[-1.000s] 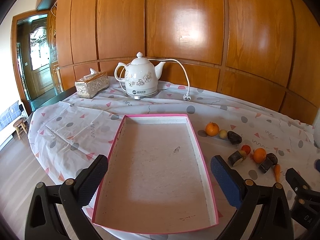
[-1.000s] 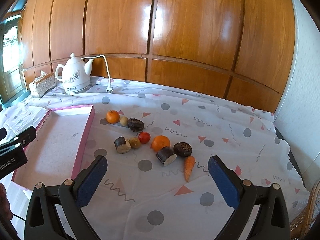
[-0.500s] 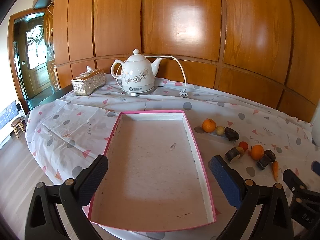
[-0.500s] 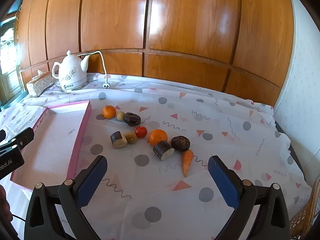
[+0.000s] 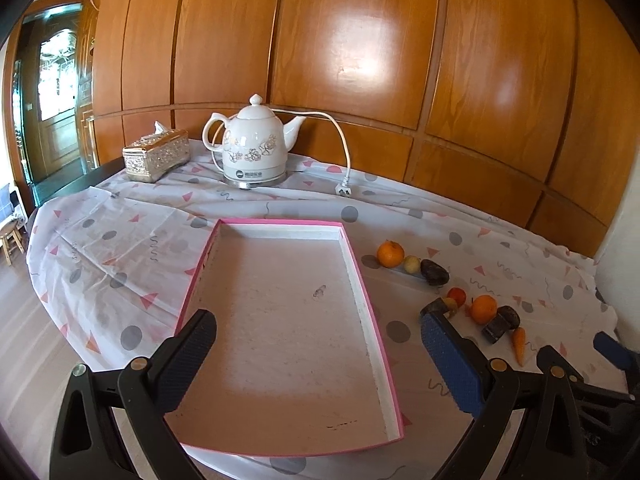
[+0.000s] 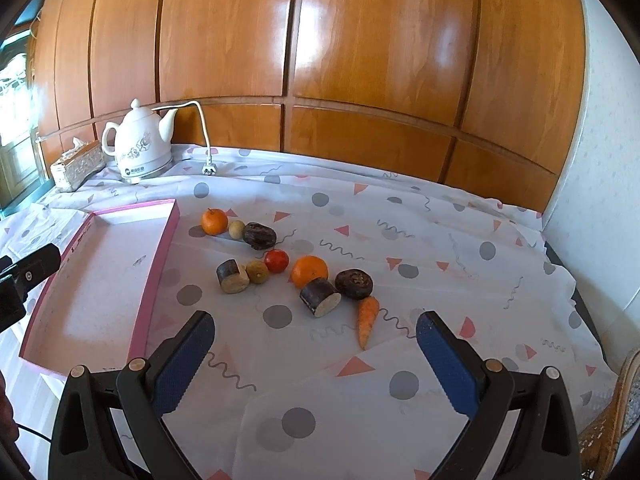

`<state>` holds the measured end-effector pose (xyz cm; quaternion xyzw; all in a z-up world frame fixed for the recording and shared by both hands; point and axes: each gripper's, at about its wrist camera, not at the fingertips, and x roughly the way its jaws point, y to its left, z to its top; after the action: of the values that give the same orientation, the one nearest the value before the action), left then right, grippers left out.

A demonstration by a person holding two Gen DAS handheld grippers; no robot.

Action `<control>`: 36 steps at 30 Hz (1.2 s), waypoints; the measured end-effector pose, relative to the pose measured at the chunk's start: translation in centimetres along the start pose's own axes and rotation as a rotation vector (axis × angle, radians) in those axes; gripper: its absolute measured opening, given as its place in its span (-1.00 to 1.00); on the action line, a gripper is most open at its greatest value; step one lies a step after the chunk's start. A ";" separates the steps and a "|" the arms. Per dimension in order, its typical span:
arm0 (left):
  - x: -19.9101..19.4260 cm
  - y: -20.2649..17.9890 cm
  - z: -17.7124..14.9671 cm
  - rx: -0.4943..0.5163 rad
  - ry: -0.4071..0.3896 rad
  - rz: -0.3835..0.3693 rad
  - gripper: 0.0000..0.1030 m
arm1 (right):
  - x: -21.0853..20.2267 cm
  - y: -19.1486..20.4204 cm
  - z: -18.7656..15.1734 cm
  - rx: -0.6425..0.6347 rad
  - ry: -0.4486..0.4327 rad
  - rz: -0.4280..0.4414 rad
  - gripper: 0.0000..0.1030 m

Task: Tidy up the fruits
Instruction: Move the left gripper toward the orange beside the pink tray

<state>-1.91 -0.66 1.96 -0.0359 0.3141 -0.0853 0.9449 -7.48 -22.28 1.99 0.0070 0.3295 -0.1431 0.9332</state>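
A shallow pink-rimmed tray [image 5: 362,276] lies empty on the tablecloth; it also shows in the right wrist view [image 6: 162,240]. To its right lies a loose group of produce: an orange [image 6: 214,221], a second orange [image 6: 309,271], a red tomato [image 6: 276,261], a carrot [image 6: 367,318], dark cut pieces [image 6: 320,297] and small yellowish fruits [image 6: 257,272]. My left gripper [image 5: 316,354] is open and empty over the tray's near end. My right gripper [image 6: 314,354] is open and empty, just short of the produce.
A white electric kettle [image 5: 253,146] with its unplugged cord [image 5: 343,190] and a silver tissue box [image 5: 156,155] stand at the back against the wooden wall. The table's left edge [image 5: 40,264] drops to the floor. A wicker edge [image 6: 624,412] shows at the lower right.
Both grippers have drawn back and risen a little, so the tray and produce sit farther off in view. Both jaws stay open and nothing on the table has moved.
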 end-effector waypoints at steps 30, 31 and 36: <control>4.4 -4.7 0.4 0.188 0.113 -0.115 0.99 | 10.0 -16.5 6.2 0.030 0.215 -0.033 0.98; 4.7 -4.7 0.6 0.185 0.121 -0.123 0.99 | 10.5 -17.5 6.2 0.048 0.222 -0.046 0.98; 6.1 -5.4 1.5 0.202 0.180 -0.174 0.99 | 12.4 -22.5 5.1 0.187 0.256 -0.089 0.97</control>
<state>3.06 -7.08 0.23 0.0400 0.3830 -0.2007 0.9008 -1.25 -47.70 0.18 0.0975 0.4311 -0.2124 0.8715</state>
